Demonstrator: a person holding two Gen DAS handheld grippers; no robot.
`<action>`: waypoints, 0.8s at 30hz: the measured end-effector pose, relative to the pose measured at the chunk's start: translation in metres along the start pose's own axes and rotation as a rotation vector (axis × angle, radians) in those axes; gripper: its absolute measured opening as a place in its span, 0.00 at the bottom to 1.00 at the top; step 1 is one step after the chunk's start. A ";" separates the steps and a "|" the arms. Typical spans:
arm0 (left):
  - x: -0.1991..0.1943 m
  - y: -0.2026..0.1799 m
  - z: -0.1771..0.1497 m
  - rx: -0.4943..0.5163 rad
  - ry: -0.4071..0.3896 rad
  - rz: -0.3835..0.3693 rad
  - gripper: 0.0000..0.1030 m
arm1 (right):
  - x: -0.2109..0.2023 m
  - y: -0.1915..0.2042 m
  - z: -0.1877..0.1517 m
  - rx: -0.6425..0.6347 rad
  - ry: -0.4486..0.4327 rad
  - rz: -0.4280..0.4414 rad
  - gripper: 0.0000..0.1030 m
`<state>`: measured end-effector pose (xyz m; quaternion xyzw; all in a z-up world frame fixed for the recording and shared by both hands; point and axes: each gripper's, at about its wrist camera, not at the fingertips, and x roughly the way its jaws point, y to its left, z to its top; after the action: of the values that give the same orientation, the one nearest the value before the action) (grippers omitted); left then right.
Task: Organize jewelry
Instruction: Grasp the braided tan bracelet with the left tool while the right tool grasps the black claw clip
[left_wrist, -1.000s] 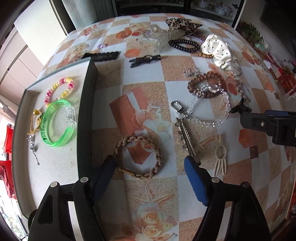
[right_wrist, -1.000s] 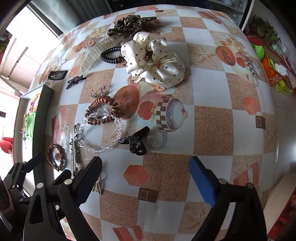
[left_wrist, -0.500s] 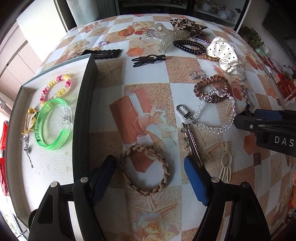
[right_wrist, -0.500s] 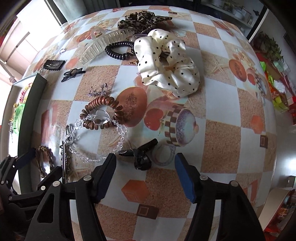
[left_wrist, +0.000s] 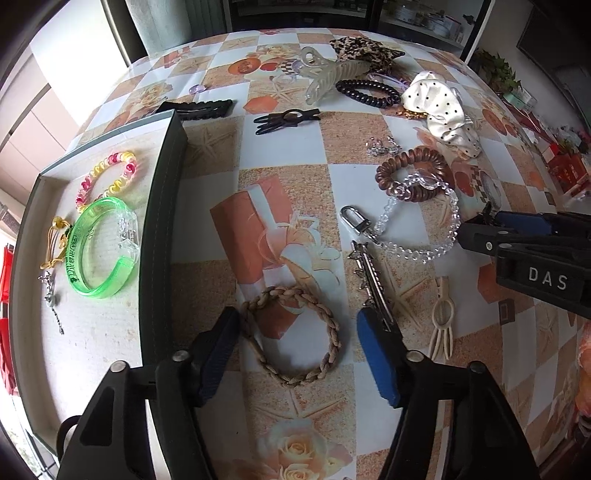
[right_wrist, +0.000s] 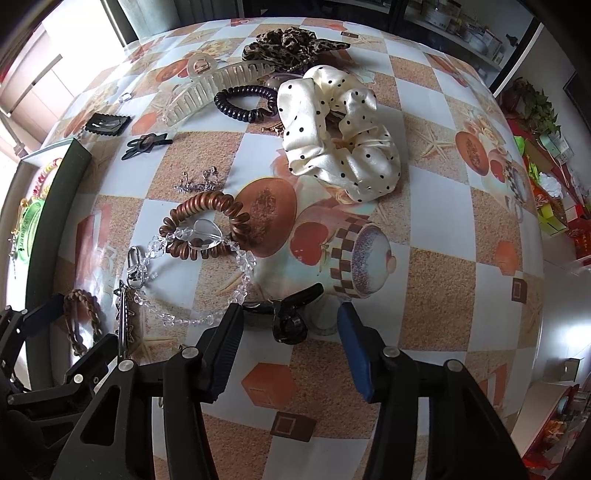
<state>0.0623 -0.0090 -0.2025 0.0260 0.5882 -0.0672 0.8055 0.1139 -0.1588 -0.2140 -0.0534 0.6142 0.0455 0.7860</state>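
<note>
Both claws stood open, empty: left claw (left_wrist: 295, 354) straddled braided bracelet (left_wrist: 291, 334); right claw (right_wrist: 290, 345) straddled black clip (right_wrist: 286, 314).

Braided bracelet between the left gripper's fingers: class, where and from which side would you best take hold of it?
Grip the braided bracelet across its near-left cord, coming straight down from above. It lies flat on the tablecloth as an open ring, so one finger can go inside and one outside. The open left gripper already straddles it.
</note>
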 end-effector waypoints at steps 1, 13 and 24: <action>-0.001 -0.002 0.000 0.005 0.000 -0.001 0.59 | 0.000 0.000 0.000 0.001 -0.001 0.001 0.50; -0.006 -0.010 0.000 0.023 0.008 -0.038 0.15 | -0.004 -0.002 -0.002 0.016 -0.007 0.004 0.35; -0.023 -0.009 -0.012 0.016 0.006 -0.089 0.15 | -0.010 -0.020 -0.012 0.106 0.004 0.050 0.18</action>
<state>0.0431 -0.0149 -0.1836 0.0064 0.5908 -0.1077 0.7996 0.1026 -0.1807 -0.2061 0.0034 0.6185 0.0322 0.7851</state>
